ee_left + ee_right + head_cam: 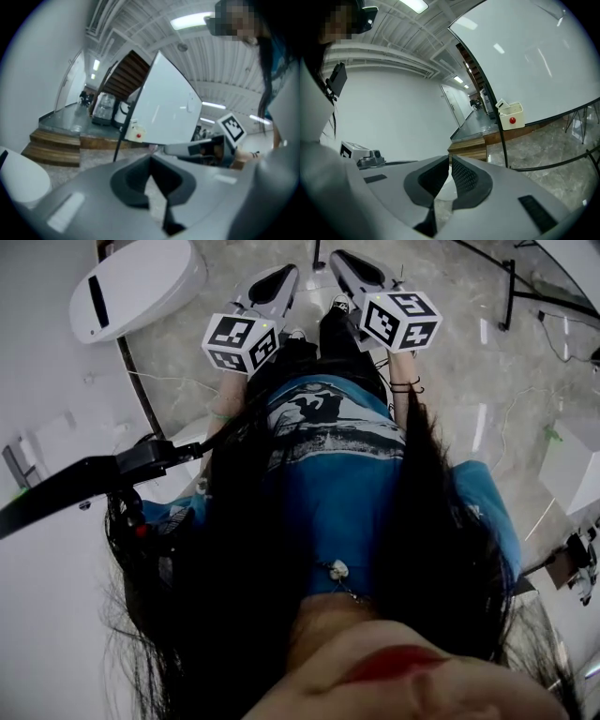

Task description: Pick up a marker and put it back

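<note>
No marker shows in any view. In the head view both grippers are held out in front of the person's body, above a marbled floor. My left gripper (284,276) is shut, its dark pads meeting at the tip with nothing between them (151,158). Just to its right, my right gripper (343,259) is also shut and empty (450,157). Both point toward a tilted whiteboard (164,101) (534,56) on a black stand. A cream box with a red button (136,133) (511,116) hangs at the board's lower edge.
A white oval device (139,282) lies on the floor to the left. Wooden steps (51,145) (468,147) rise to a platform behind the board. Black stand legs (562,161) cross the floor at the right. A black boom (84,479) juts in from the left.
</note>
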### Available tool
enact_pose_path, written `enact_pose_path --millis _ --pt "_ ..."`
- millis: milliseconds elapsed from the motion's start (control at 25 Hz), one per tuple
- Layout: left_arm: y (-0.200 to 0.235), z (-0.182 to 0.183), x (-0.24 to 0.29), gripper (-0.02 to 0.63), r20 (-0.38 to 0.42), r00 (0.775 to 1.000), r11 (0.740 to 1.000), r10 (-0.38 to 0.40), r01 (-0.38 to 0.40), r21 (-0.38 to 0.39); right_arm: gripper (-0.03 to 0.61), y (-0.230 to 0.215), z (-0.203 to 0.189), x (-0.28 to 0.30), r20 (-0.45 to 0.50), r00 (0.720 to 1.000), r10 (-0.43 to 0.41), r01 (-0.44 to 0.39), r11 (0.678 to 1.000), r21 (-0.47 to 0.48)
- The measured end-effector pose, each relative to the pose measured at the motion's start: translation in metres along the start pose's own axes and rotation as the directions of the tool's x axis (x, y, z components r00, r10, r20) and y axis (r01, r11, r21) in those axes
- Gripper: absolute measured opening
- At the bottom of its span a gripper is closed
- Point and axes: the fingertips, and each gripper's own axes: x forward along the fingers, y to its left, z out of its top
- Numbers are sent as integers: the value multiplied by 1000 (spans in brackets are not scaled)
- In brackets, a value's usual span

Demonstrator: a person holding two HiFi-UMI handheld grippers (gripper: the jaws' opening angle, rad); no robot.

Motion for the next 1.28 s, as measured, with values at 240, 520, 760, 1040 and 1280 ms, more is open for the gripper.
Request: enact_pose_path --millis 240,520,760,1040,1280 --pt "-24 -16 -9 -9 -19 997 997 -80 80 9 26 8 -21 -30 28 997 -66 64 996 62" --pt "-52 -6 -10 -9 -7 992 992 -123 123 28 26 12 -10 -58 67 994 -92 88 995 56" --pt "-72 -8 -9 -9 10 994 994 -108 107 36 26 12 -11 -84 82 994 -74 71 997 38" --pt "-132 -22 1 -9 43 997 998 -70 70 4 26 -2 -25 -149 77 996 -36 34 999 22" --pt "-208 -44 9 -9 36 998 998 -57 57 -1 26 -22 -40 -212 57 998 -3 2 1000 15"
